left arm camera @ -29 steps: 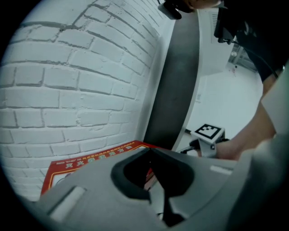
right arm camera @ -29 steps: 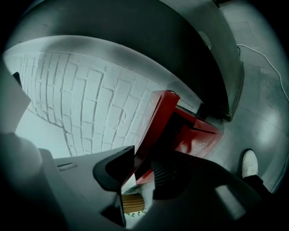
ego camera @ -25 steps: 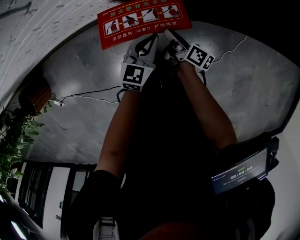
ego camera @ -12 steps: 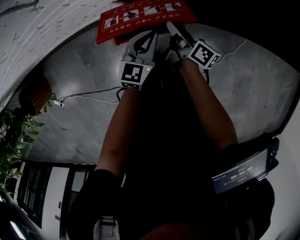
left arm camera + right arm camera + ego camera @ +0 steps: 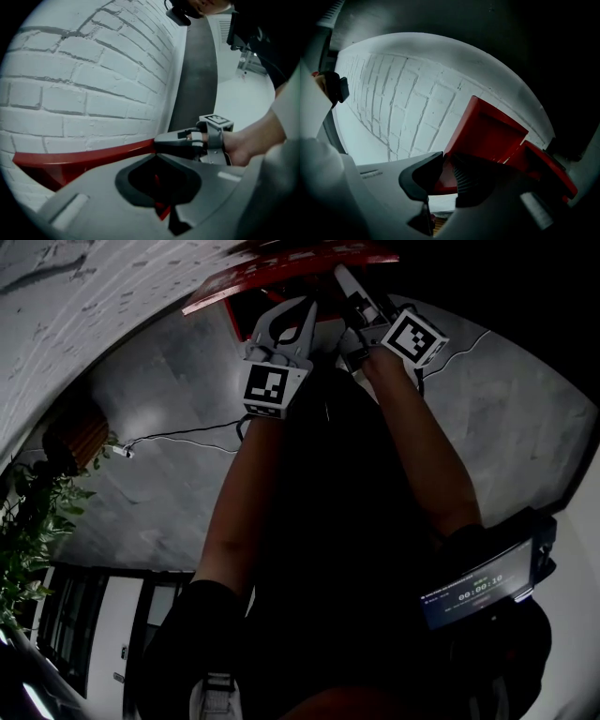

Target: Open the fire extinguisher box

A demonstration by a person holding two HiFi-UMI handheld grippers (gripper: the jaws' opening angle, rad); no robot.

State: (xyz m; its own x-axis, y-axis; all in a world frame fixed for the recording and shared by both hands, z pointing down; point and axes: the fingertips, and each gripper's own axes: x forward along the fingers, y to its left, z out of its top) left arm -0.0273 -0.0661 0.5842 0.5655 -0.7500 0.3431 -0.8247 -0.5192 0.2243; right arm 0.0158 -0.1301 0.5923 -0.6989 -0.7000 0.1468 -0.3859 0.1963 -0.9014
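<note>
The red lid [image 5: 319,253] of the fire extinguisher box stands against a white brick wall [image 5: 93,70] and shows almost edge-on at the top of the head view. My right gripper [image 5: 342,276] reaches its front edge. In the right gripper view the lid [image 5: 487,131] is raised, and its rim lies between the right gripper [image 5: 446,161] pads, which press on it. Those jaws have just been closing. My left gripper [image 5: 309,304] is beside it, tips together just below the lid's edge [image 5: 84,159], holding nothing that I can see. The right gripper [image 5: 161,140] shows beyond it.
A grey stone floor [image 5: 159,381] lies below, with a thin cable [image 5: 178,432] across it. A leafy plant [image 5: 28,521] and a brown pot [image 5: 80,432] stand at the left. A small screen with a timer [image 5: 478,587] hangs at the person's right side.
The lid has swung up from face-on, with its printed pictures showing, to nearly edge-on. Both grippers have moved up the picture with it, the right one farther.
</note>
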